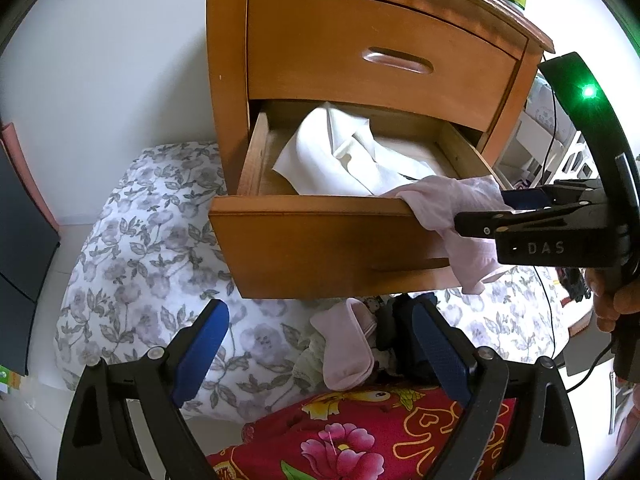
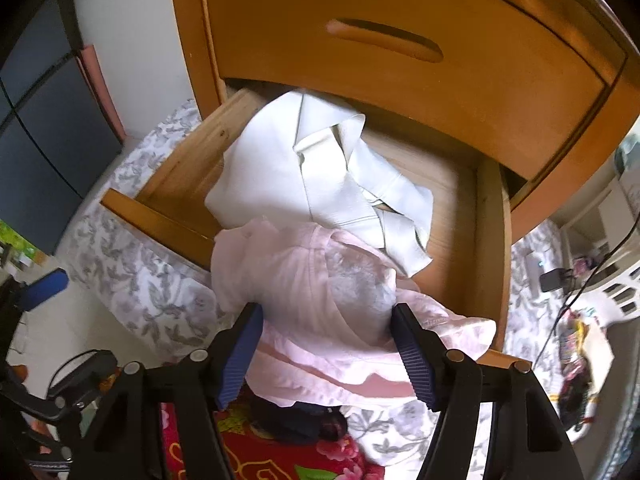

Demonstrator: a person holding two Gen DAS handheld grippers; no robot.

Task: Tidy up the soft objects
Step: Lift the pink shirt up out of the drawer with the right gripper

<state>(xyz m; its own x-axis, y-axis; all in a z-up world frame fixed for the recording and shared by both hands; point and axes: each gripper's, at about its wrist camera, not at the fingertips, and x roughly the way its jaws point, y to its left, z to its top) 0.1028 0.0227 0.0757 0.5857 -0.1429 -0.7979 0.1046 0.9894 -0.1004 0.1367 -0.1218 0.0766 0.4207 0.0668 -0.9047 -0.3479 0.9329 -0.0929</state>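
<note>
Now, with the right gripper (image 2: 326,350) spread open around the pink garment (image 2: 320,300) draped over the open drawer's front edge (image 1: 304,204) and the left gripper (image 1: 320,354) open and empty below, push the hanging fabric fully inside beside the white shirt (image 2: 304,176).

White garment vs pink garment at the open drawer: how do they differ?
Colour: the white garment is off-white, the pink garment pale pink. Place: the white garment lies wholly inside the open drawer; the pink garment drapes over its front edge, partly hanging outside. Gripper: the pink garment sits between the right gripper's open jaws; the white garment is clear of them. Both are crumpled, unfolded cloth.
</note>
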